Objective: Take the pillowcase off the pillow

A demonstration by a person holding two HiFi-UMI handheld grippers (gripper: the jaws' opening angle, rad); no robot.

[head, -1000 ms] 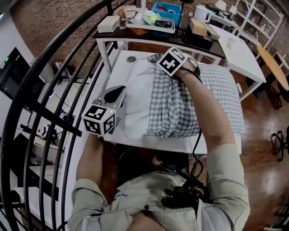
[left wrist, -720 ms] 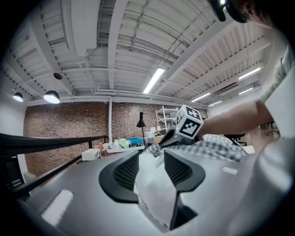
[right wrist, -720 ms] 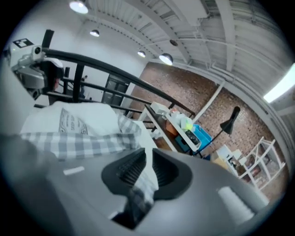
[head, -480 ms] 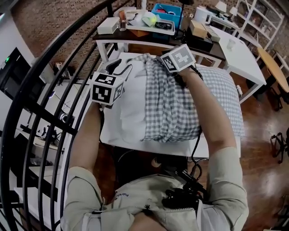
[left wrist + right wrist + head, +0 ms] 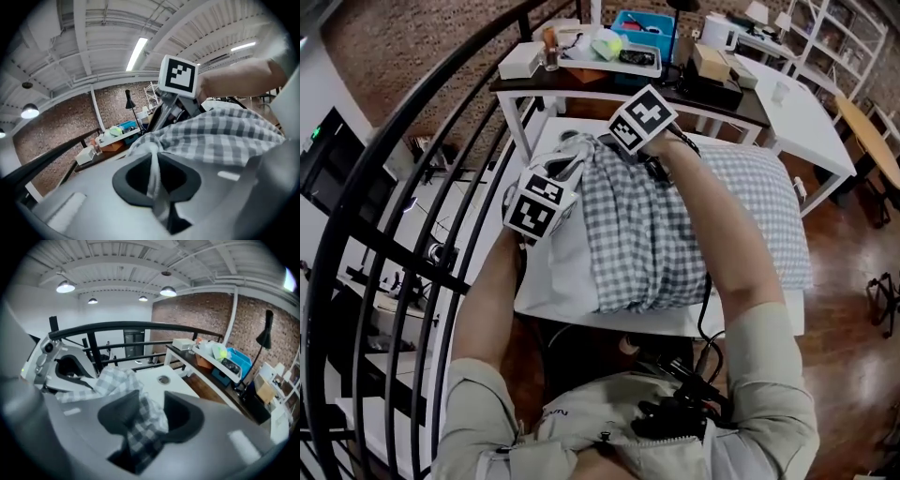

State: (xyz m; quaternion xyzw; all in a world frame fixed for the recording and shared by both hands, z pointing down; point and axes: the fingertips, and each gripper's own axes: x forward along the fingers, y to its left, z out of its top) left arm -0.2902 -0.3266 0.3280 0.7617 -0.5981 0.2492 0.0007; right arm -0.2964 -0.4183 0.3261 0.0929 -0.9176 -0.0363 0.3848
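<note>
a grey-and-white checked cotton pillowcase (image 5: 649, 225) lies bunched over a plump white pillow (image 5: 570, 272) on a white rectangular table (image 5: 666, 322). the pillow's left side is bare. at the pillow's far left corner, the left gripper (image 5: 153, 171) is closing its dark jaws and pinches a thin pale fold of the pillowcase between them. the right gripper (image 5: 146, 414), just beside it at the far edge, is opening its jaws. a checked fold lies loose between them, unsqueezed.
</note>
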